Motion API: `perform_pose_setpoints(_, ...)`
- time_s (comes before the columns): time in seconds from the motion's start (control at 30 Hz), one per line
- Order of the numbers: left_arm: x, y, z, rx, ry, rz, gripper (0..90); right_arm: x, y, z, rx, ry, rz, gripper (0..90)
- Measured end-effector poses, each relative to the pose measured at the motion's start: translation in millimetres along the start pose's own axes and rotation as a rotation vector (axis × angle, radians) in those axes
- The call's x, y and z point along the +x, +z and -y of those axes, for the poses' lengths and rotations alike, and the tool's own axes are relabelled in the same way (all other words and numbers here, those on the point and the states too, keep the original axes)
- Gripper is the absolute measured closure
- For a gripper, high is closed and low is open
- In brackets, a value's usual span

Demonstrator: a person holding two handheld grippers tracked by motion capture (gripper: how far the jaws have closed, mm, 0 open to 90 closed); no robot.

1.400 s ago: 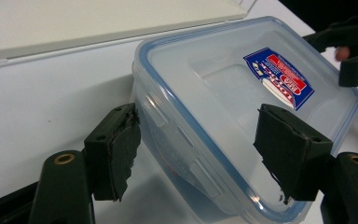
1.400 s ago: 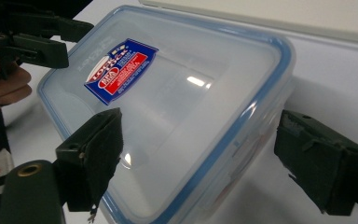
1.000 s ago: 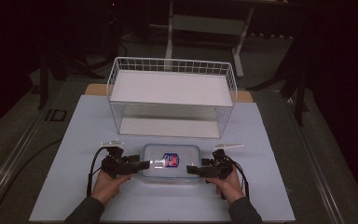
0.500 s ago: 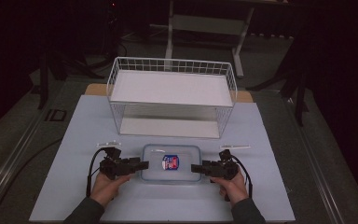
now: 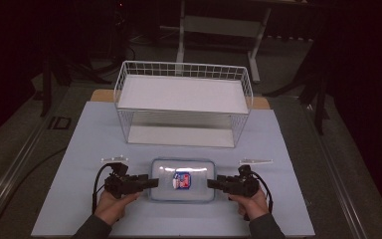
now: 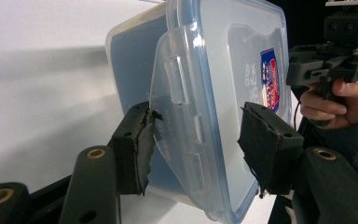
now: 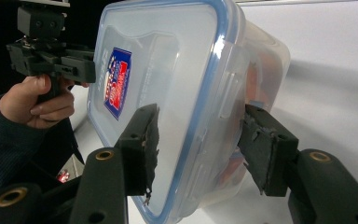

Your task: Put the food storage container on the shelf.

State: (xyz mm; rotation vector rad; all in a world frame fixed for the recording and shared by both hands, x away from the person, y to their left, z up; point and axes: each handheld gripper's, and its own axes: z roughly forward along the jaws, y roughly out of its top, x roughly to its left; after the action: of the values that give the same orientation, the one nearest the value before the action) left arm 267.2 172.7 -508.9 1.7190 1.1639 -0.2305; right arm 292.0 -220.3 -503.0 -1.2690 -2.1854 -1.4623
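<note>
A clear plastic container (image 5: 181, 180) with a blue-rimmed lid and a red and blue label lies flat on the pale mat (image 5: 79, 149). My left gripper (image 5: 154, 182) is at its left end. In the left gripper view, the jaws have just been closing; the pads (image 6: 137, 140) press on the lid's latch flap and the container (image 6: 223, 70). My right gripper (image 5: 211, 183) is at the right end. Its jaws have also been closing and now straddle the container (image 7: 177, 70), lid on one side and wall on the other, without a clear squeeze.
A white wire basket (image 5: 184, 63) with a shelf stands behind the container, mid-mat. Two small pale strips (image 5: 113, 159) (image 5: 255, 162) lie on the mat just behind each hand. Dark floor and table legs surround the mat.
The right hand has shifted slightly to the right and toward the near edge. The left hand and the container have stayed in place.
</note>
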Motion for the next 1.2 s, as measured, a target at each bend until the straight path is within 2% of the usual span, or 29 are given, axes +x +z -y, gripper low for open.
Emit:
perform_pose_setpoints(0.13,-3.9,-1.6,1.8,0.006,0.002,-0.011,46.1,2.4,-0.5,1.9,0.0,0.008,0.003,48.4)
perform_pose_setpoints(0.33,-10.6,-4.2,4.6,0.009,0.021,-0.032,46.9,8.7,-2.3,4.4,-0.004,-0.005,0.021,49.5)
perform_pose_setpoints(0.6,-15.5,-6.5,5.7,0.017,0.047,-0.047,47.7,10.6,-3.8,5.5,-0.008,-0.004,0.018,50.6)
perform_pose_setpoints(0.8,-16.3,-9.6,4.3,0.005,0.051,-0.049,48.0,12.9,-3.2,5.0,-0.004,-0.017,0.024,50.7)
perform_pose_setpoints(1.2,-23.4,-13.4,-0.1,-0.023,0.085,-0.051,48.1,19.4,-9.8,-0.5,-0.047,-0.062,0.026,51.1)
